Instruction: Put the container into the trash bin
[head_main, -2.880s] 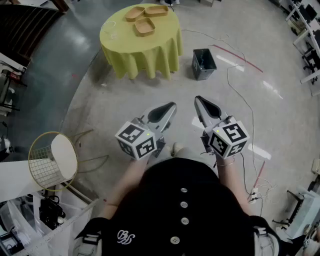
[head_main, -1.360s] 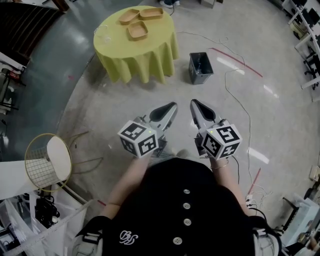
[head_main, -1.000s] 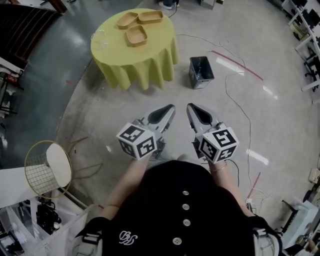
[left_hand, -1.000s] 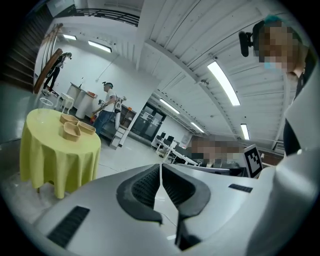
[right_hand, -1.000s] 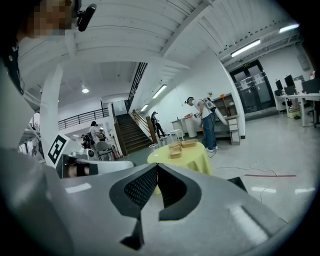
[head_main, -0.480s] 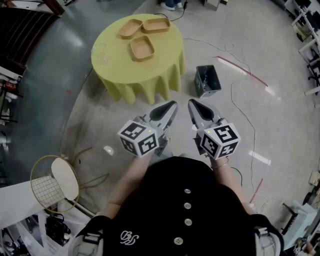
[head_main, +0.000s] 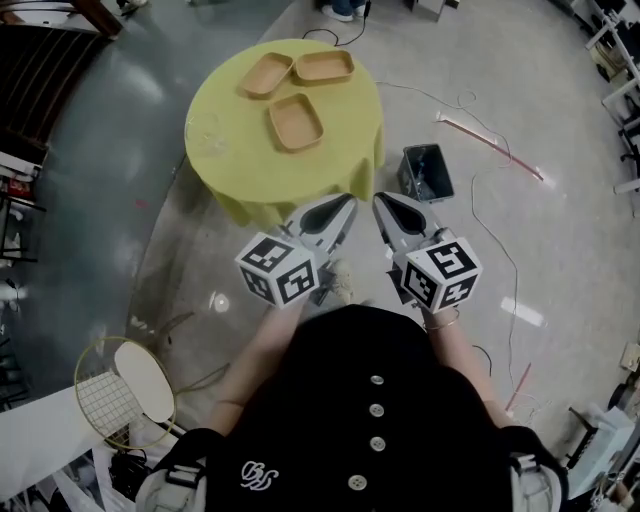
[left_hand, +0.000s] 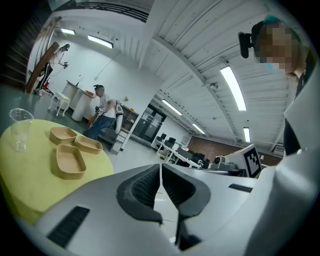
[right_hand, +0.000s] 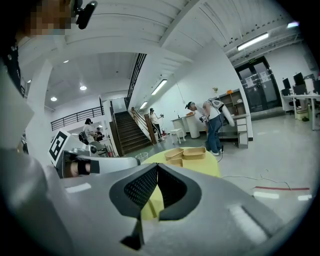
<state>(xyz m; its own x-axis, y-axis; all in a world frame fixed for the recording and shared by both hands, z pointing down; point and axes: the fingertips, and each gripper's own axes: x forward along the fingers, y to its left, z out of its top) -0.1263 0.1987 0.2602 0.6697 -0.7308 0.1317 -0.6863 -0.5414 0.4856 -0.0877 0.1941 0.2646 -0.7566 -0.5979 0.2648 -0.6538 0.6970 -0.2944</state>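
Person: black buttoned top, nearest, both arms stretched forward.
Chair: wire-backed, on the floor at the near left.
Left tool: jaws pressed together with nothing between them, pointing away from the person.
Right tool: jaws closed and empty, just beside the left one.
Table: round, under a yellow cloth, just beyond both tool tips.
Trash bin: dark, open-topped, on the floor near the table's right side, apart from it.
Containers: three shallow tan trays on the table, one nearer, two close together at the far edge.
Cup: clear, at the table's left edge.
Bystanders: beyond the table, by a counter.
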